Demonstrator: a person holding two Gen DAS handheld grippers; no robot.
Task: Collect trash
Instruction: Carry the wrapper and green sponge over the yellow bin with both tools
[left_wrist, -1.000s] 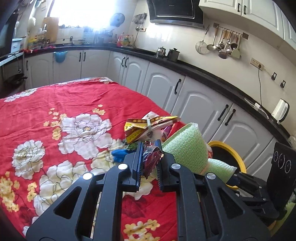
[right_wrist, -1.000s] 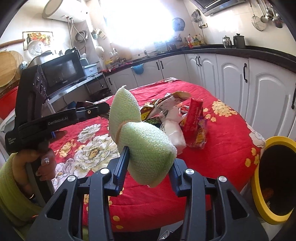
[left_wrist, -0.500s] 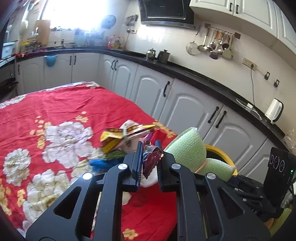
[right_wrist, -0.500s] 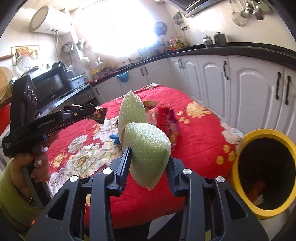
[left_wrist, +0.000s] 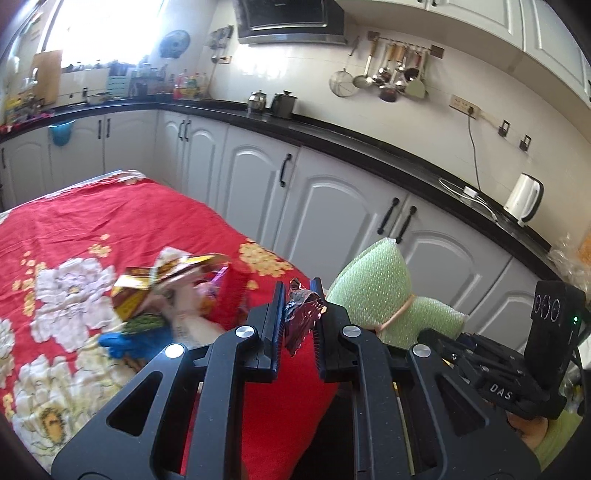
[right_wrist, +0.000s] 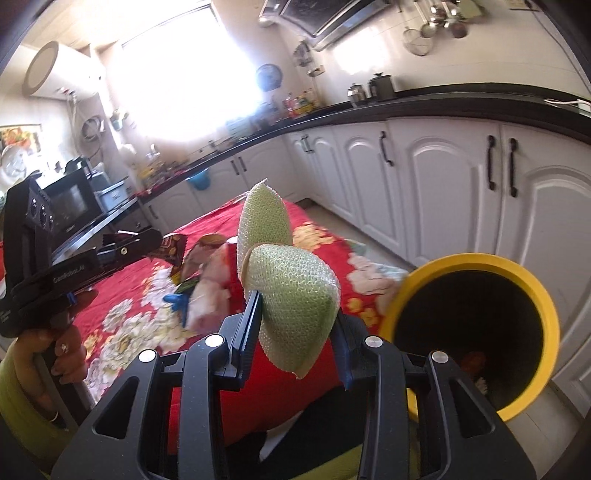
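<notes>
A: What is each claw carrying?

B: The left claw (left_wrist: 298, 295), low centre of its own view, is pinching a crumpled dark red wrapper (left_wrist: 301, 317) in a narrow grip. The right claw (right_wrist: 295, 314) is squeezing a green mesh sponge (right_wrist: 291, 295) tied round the middle with a band; its pads are pressing both sides.

A: Where is the bin sitting?

B: The yellow-rimmed bin (right_wrist: 476, 266) is standing at the lower right of the right wrist view, its open mouth just beside the sponge, off the corner of the desk (right_wrist: 325, 236). A few scraps are lying at its bottom.

A: And the rest of the trash?

B: A pile of wrappers (left_wrist: 173, 291) is lying near the desk's right edge, left of centre in the left wrist view, on the red flowered cloth.

A: Room for moving?

B: A strip of open floor is running between the desk edge and the white cabinets (right_wrist: 443, 184), upper right. The left half of the cloth is lying bare.
</notes>
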